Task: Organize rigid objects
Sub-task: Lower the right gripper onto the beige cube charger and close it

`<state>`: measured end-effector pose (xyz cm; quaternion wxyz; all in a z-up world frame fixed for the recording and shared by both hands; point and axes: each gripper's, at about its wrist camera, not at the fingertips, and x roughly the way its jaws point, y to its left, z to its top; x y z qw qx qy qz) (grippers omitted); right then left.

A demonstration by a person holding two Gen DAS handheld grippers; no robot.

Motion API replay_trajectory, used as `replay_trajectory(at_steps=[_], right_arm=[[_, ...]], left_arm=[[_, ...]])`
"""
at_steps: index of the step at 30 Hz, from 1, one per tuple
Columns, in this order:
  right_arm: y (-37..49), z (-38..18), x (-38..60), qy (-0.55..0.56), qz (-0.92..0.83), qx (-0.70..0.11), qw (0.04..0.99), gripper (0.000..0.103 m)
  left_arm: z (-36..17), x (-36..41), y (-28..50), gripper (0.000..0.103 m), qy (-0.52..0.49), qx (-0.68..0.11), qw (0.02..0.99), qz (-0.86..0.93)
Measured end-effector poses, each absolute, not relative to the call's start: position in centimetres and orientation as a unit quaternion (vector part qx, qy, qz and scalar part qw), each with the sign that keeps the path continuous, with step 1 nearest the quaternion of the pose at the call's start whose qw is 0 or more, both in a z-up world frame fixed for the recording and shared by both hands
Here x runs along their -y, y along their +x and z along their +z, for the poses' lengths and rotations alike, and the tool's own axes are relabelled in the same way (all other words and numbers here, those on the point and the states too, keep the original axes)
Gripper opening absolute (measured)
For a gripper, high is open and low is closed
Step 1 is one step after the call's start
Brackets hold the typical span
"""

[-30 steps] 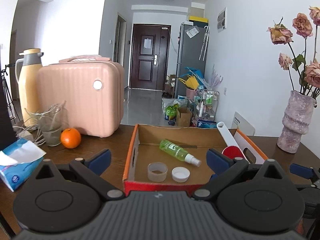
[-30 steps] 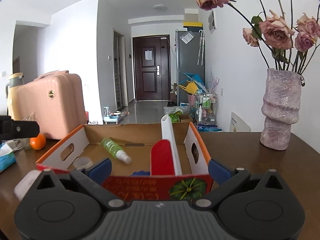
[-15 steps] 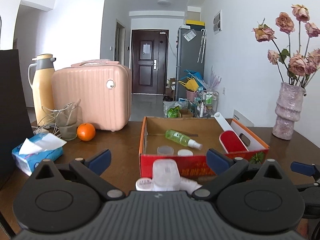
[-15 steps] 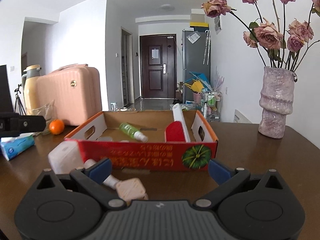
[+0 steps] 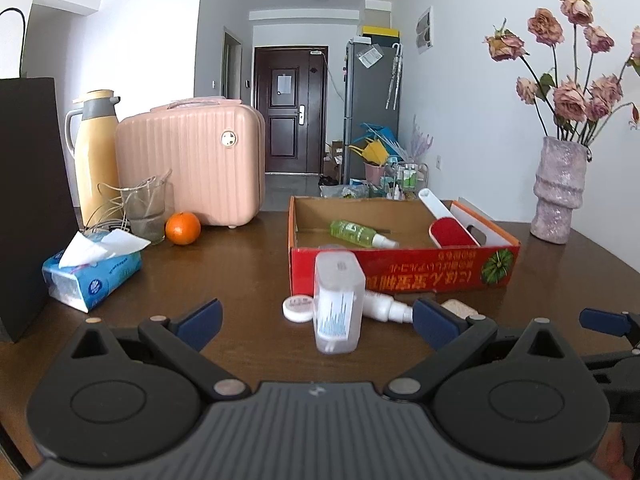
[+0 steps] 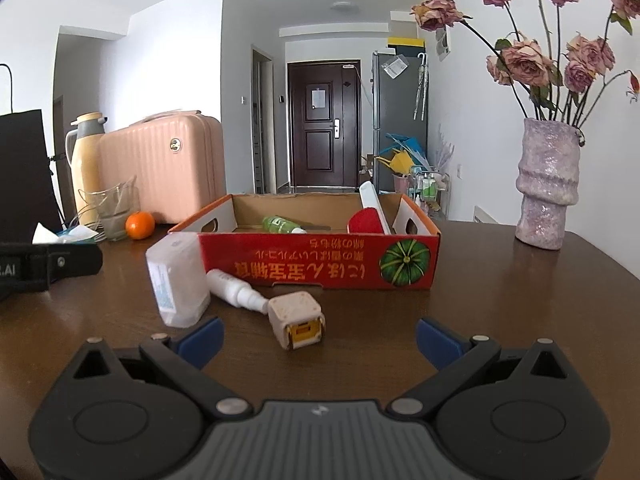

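A red cardboard box (image 5: 404,268) (image 6: 316,258) sits mid-table, holding a green spray bottle (image 5: 362,233) (image 6: 282,225) and a red lint brush (image 5: 450,229) (image 6: 370,216). In front of it stand a clear flip-top container (image 5: 338,302) (image 6: 176,282), a white spray bottle (image 5: 386,306) (image 6: 236,290) lying down, a small round jar (image 5: 298,308) and a beige cube box (image 6: 296,314) (image 5: 460,308). My left gripper (image 5: 316,320) is open and empty, just short of the clear container. My right gripper (image 6: 318,338) is open and empty, just short of the beige cube.
A pink suitcase (image 5: 192,166), yellow thermos (image 5: 96,152), glass cup (image 5: 144,208), orange (image 5: 183,228) and tissue pack (image 5: 92,272) stand at the left. A black bag (image 5: 24,200) is at the far left. A vase of dried roses (image 6: 546,188) stands at the right.
Both grippers have pulled back from over the box toward the table's near side. The loose items in front of the box have come into view. Both stay open.
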<state>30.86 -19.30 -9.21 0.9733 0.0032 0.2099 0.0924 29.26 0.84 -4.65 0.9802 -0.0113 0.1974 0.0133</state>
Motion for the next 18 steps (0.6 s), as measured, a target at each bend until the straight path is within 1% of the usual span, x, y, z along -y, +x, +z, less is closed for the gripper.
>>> replay_trajectory(at_steps=[5,18], right_arm=[[30.3,-9.6,19.1,-0.004,0.086,-0.21,0.974,0.103],[31.4,-9.9,18.5,-0.009,0.104,-0.229,0.968,0.103]], left_arm=[[-5.7,-1.0,28.7,0.103,-0.005,-0.209,0.978,0.014],[-5.8,-2.1,29.0,0.103,-0.026,-0.216,0.976,0.02]])
